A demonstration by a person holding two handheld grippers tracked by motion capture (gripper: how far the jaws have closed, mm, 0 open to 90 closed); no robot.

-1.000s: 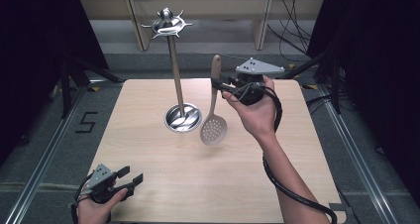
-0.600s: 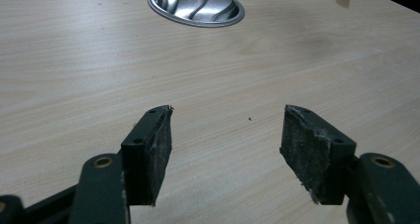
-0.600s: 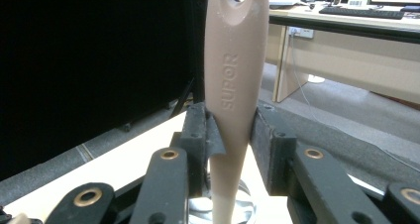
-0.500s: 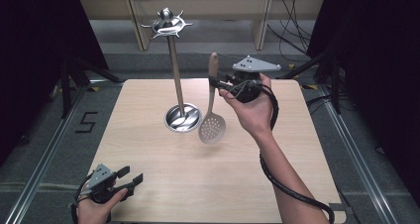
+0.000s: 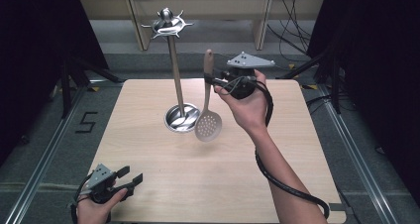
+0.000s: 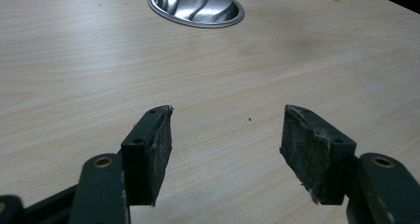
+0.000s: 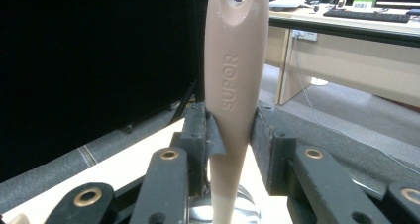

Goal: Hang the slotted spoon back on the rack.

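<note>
My right gripper (image 5: pixel 210 79) is shut on the handle of a beige slotted skimmer (image 5: pixel 208 126). The skimmer hangs upright above the table, its perforated head down, just right of a steel utensil stand (image 5: pixel 174 75). The stand has a hooked crown (image 5: pixel 167 25) and a round base (image 5: pixel 182 119). In the right gripper view both pads pinch the skimmer's handle (image 7: pixel 233 75), whose hanging hole is at the top. My left gripper (image 5: pixel 130 180) rests open at the table's near left corner. In the left gripper view that gripper (image 6: pixel 227 135) has nothing between its pads, and the stand's base (image 6: pixel 196 6) lies ahead of it.
The wooden table (image 5: pixel 297 149) stands on a grey floor with metal rails on both sides. A black cable (image 5: pixel 277 182) loops around the right forearm. Dark curtains close in left and right, and wooden table legs stand behind.
The right hand has carried the skimmer slightly left and up, closer to the stand's pole. The left gripper has stayed put.
</note>
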